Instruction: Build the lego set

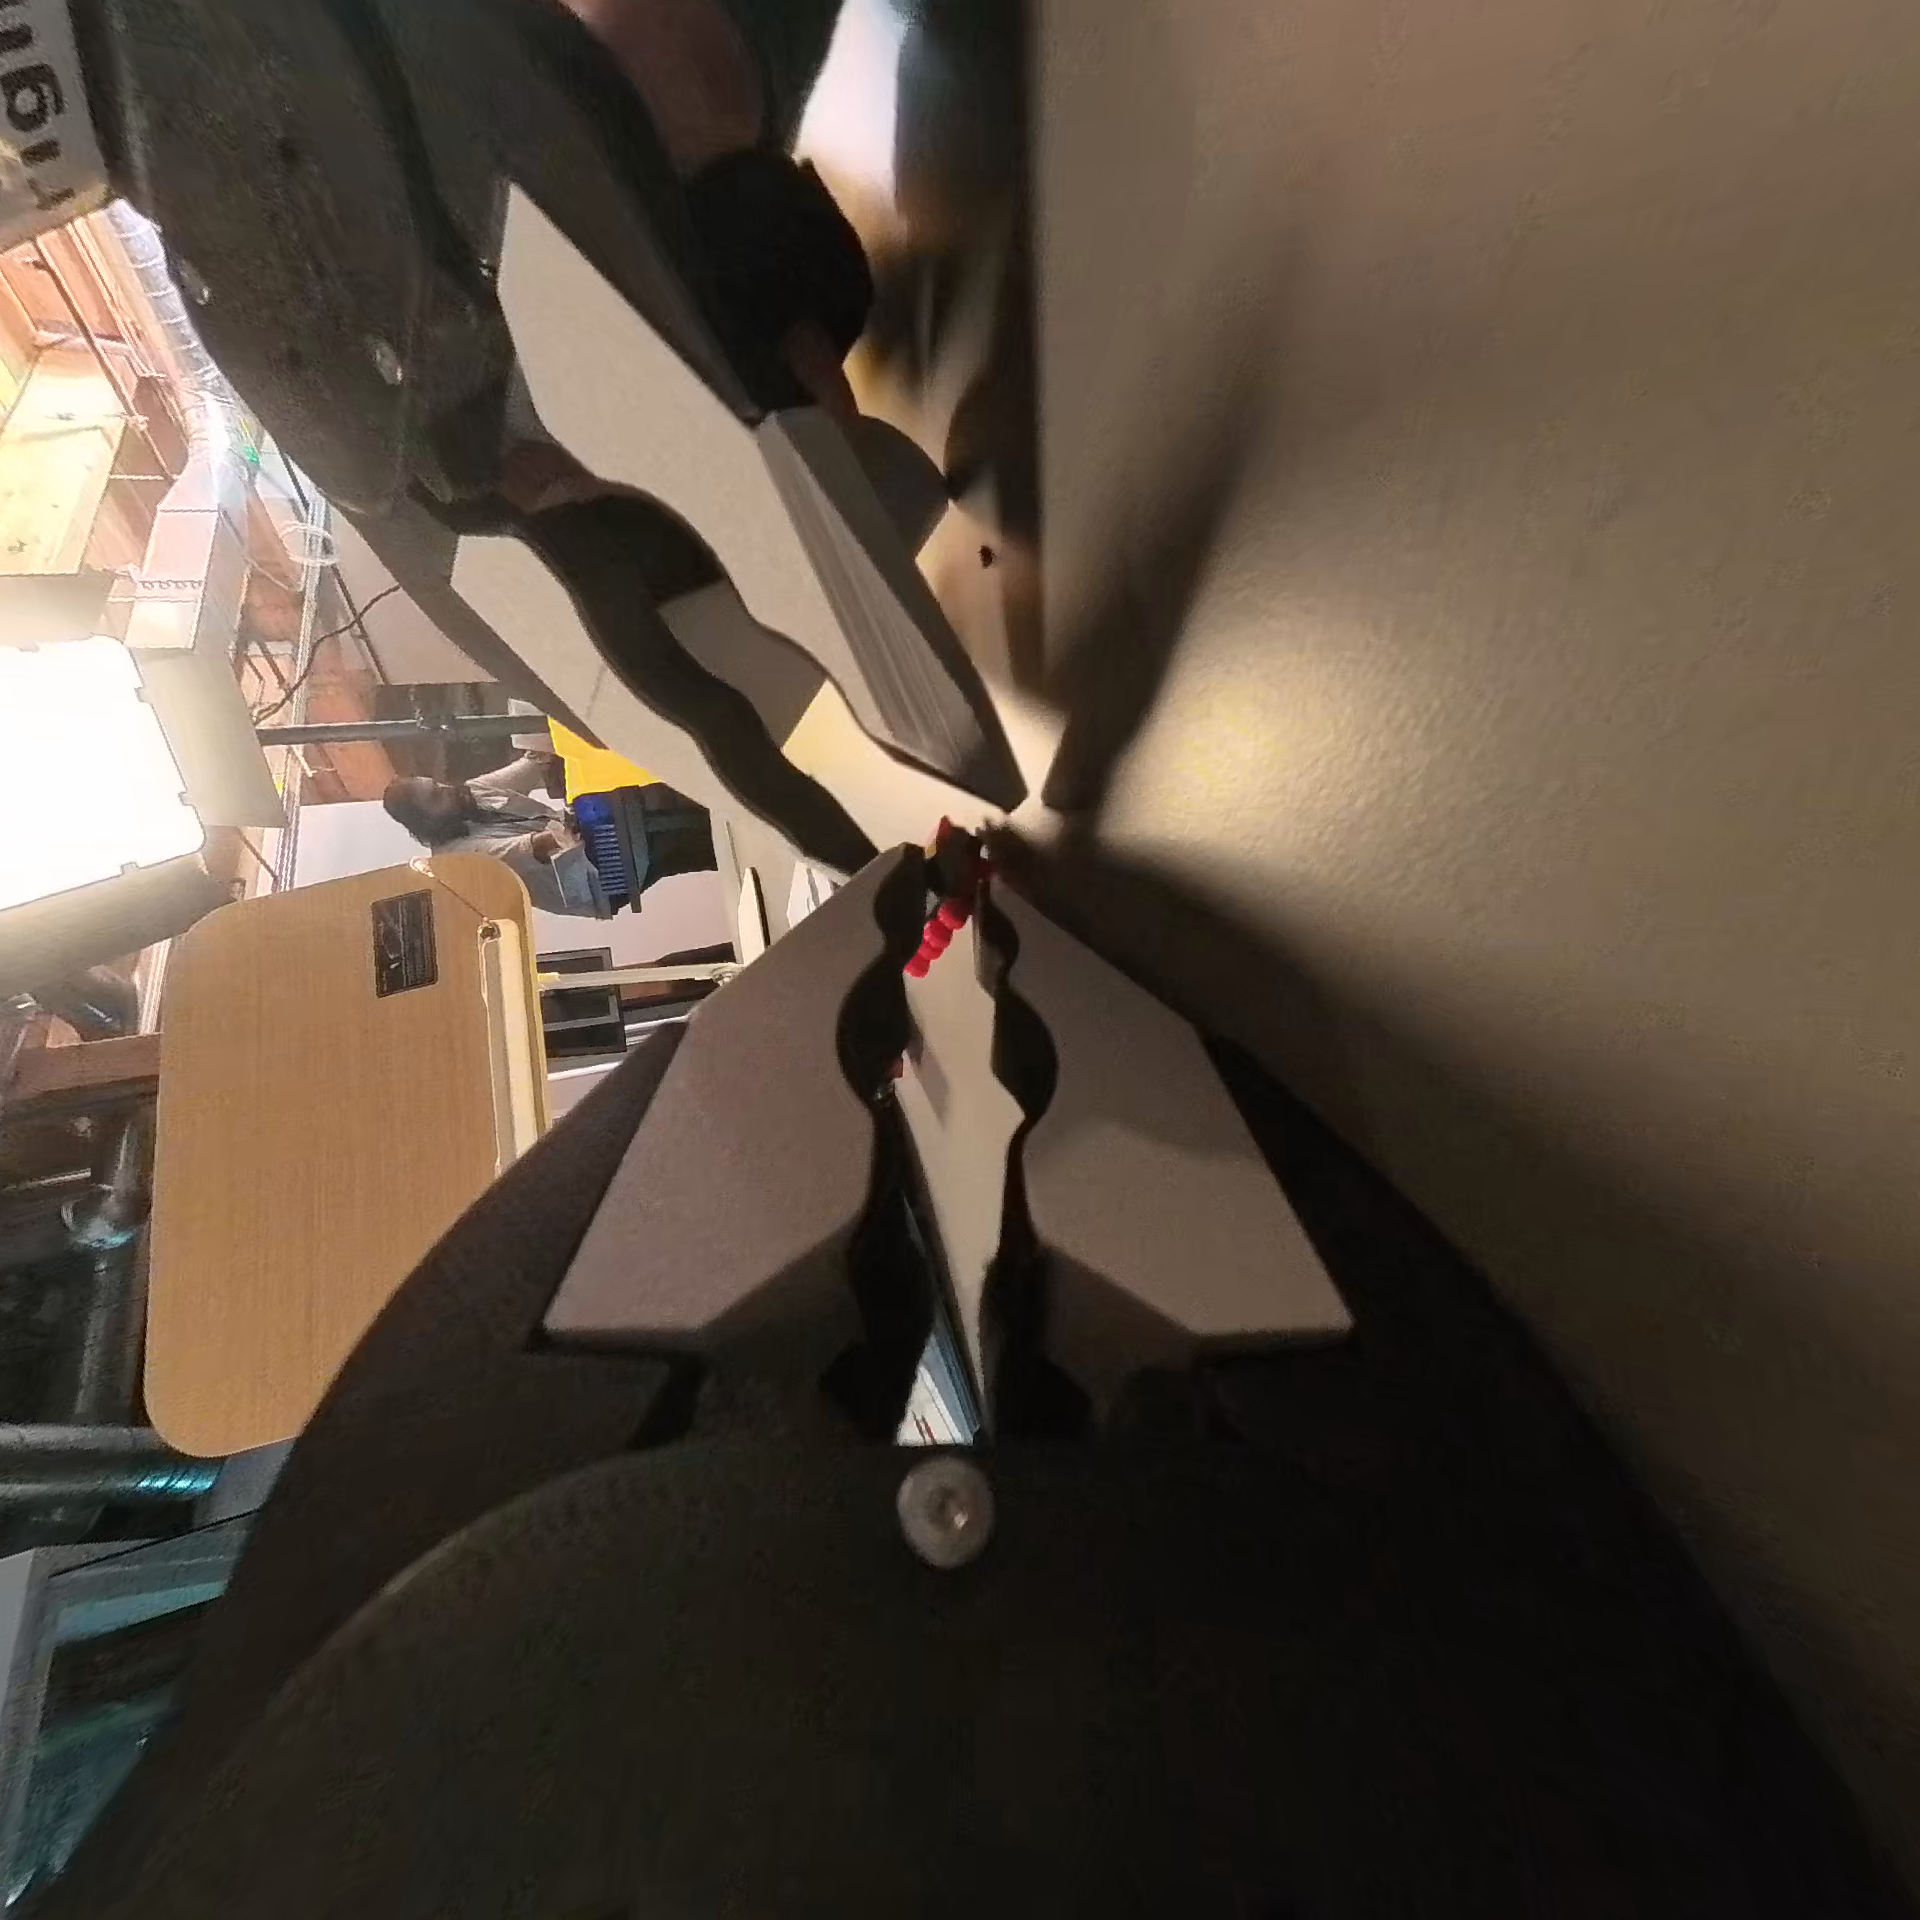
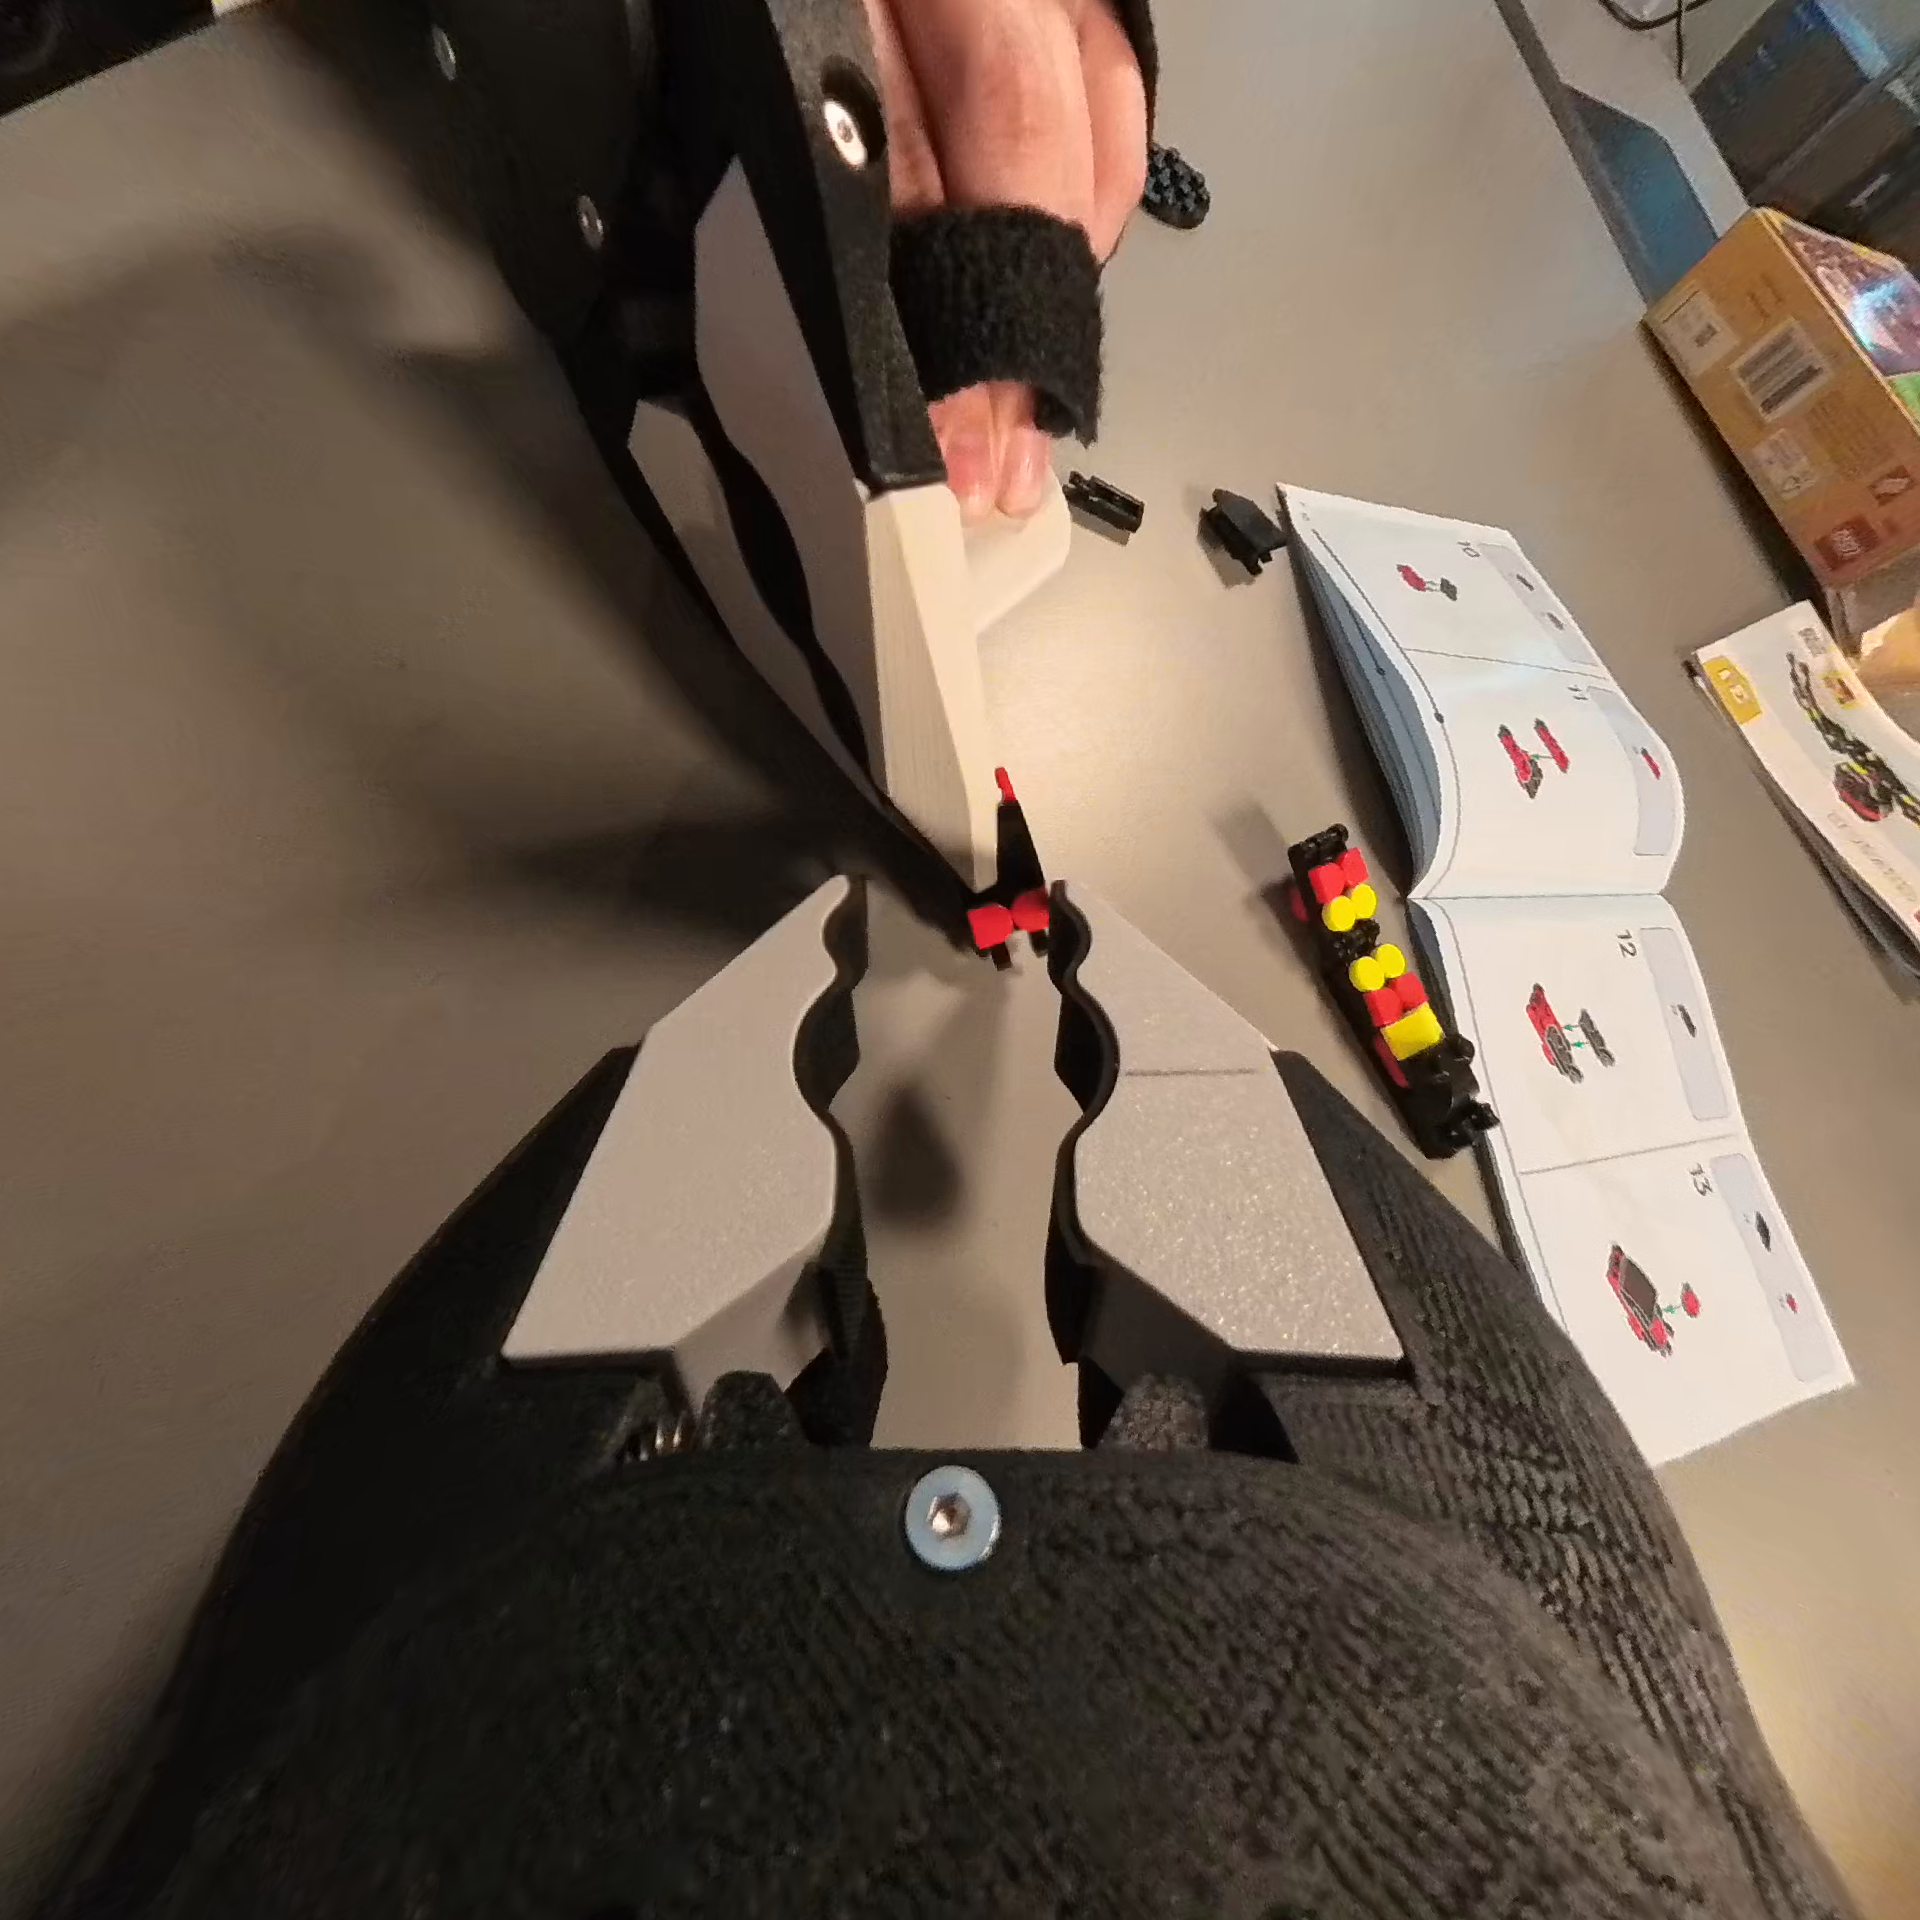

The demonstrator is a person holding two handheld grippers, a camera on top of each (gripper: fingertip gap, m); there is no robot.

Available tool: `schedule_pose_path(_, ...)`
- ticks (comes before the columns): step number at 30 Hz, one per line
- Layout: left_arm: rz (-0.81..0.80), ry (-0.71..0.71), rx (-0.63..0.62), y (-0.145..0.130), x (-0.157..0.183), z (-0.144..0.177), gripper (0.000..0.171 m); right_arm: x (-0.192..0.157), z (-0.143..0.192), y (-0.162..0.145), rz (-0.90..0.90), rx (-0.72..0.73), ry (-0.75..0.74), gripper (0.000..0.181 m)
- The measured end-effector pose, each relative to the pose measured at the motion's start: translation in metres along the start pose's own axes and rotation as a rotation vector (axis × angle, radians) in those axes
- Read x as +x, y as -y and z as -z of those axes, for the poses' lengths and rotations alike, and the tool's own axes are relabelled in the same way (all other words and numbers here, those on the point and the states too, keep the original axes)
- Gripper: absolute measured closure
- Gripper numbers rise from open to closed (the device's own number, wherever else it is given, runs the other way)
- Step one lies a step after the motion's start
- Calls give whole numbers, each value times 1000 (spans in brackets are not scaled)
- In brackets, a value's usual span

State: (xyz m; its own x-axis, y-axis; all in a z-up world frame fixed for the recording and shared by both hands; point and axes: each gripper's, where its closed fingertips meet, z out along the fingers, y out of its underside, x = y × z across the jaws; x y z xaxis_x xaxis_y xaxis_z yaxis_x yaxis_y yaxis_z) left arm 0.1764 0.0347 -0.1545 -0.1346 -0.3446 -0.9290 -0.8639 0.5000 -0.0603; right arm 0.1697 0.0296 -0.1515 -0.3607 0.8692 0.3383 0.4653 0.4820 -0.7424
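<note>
Left tool (image 2: pixel 982 894) pinches small red-and-black lego piece (image 2: pixel 1006 920) above counter (image 2: pixel 312 727). Right tool (image 2: pixel 951 914) part open, empty, piece just ahead beside its right fingertip. Larger lego assembly (image 2: pixel 1377 987) lies beside booklet (image 2: pixel 1558 935).

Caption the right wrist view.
Two grippers meet over a small red-and-black lego piece, instruction booklet alongside.

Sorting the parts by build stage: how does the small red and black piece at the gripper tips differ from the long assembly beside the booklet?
The small red and black piece is short and held off the table by the left gripper; the long assembly lies flat and untouched. The small piece shows no yellow; the long assembly has yellow studs. Both are red and black Lego.
</note>
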Motion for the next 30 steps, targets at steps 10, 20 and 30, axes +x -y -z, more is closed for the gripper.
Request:
schedule_pose_path(10,59,8,3,-3,-1,0,162,59,53,33,-80,359,-311,135)
schedule_pose_path(20,379,-101,58,-3,-2,1,160,117,113,14,-284,587,-632,128)
schedule_pose_path(30,483,-163,44,0,-1,7,144,123,103,4,-280,532,-647,129)
